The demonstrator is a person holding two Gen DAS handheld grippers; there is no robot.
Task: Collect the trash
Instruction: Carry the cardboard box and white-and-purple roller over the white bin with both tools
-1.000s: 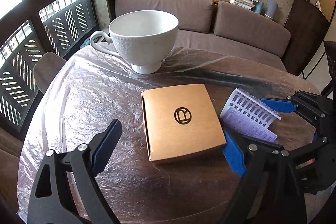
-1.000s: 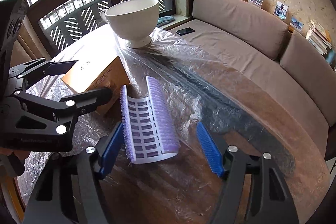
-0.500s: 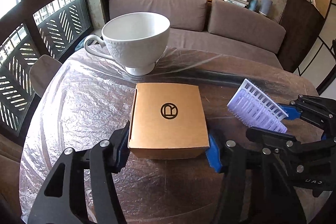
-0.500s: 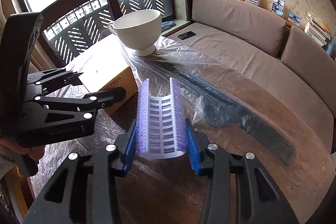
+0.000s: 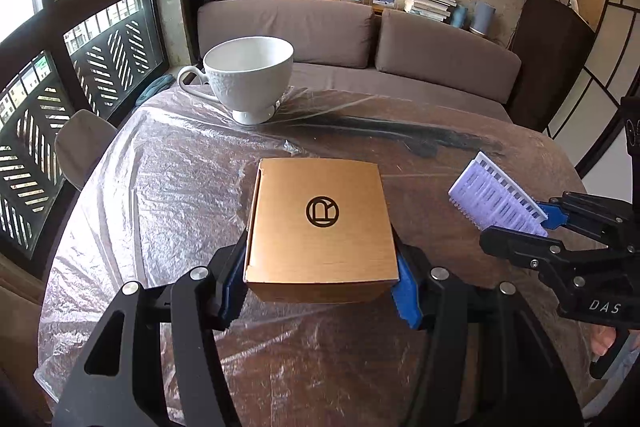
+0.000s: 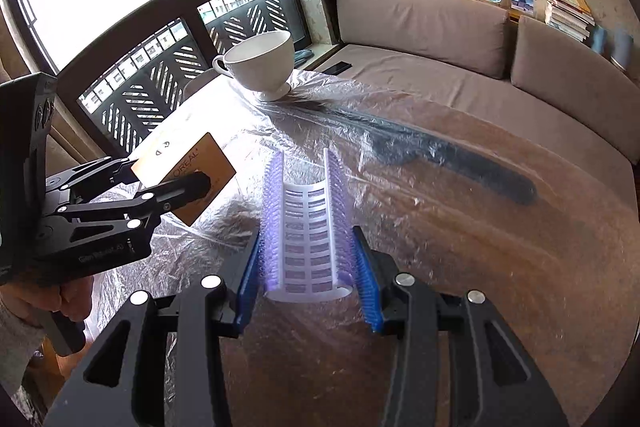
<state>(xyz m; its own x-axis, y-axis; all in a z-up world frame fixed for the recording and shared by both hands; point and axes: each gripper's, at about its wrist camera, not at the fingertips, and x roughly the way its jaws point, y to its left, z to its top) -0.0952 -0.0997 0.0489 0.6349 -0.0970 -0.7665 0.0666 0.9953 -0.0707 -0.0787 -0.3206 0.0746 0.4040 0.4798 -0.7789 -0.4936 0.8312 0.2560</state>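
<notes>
The left gripper point(image 5: 320, 283) squeezes the brown cardboard box point(image 5: 320, 223); the right gripper point(image 6: 306, 283) squeezes the purple bristly hair roller point(image 6: 306, 227), both above the table point(image 5: 160, 187)

A second ago both claws stood open around their items. Since then the left claw point(image 5: 320, 287) has clamped on the tan box point(image 5: 322, 223) and the right claw point(image 6: 306, 279) on the white-and-purple bristle strip point(image 6: 306, 231), and both items now hang clear of the worktop point(image 5: 160, 187)
</notes>
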